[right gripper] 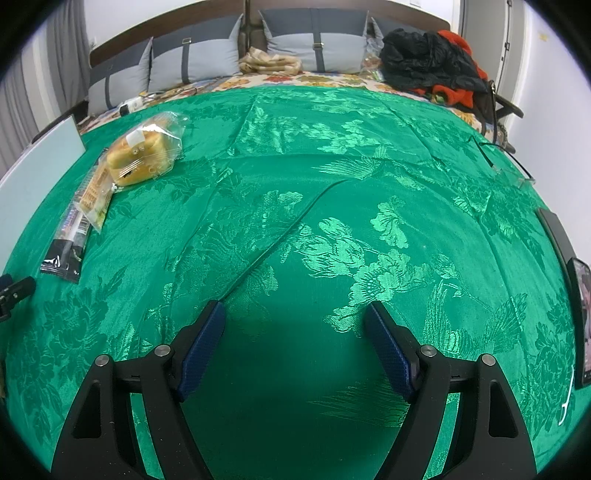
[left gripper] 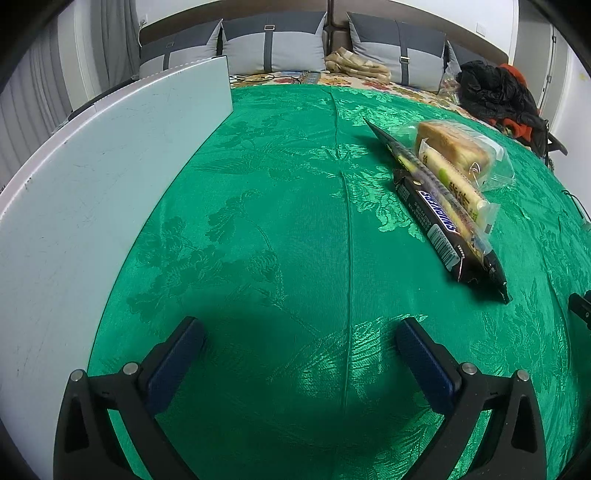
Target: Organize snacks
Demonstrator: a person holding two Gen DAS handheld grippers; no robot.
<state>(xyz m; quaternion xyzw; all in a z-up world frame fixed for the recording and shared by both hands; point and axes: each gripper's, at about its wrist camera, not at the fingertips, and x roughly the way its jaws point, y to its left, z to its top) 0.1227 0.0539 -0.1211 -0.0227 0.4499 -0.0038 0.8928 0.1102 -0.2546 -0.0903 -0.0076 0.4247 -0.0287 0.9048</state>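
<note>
Left wrist view: both grippers (left gripper: 299, 354) (right gripper: 295, 339) released, empty — snacks (left gripper: 439, 199) already lined up; nudge only stray ends, gently.

Grey cushions (left gripper: 273, 46) against white walls (left gripper: 532, 33)

Dark phone (right gripper: 578, 317) cut off by right edge.

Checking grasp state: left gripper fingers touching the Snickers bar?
Apart. The left wrist view shows the left gripper open over bare green cloth, with a clear stretch of cloth between its fingers and the Snickers bar.
</note>
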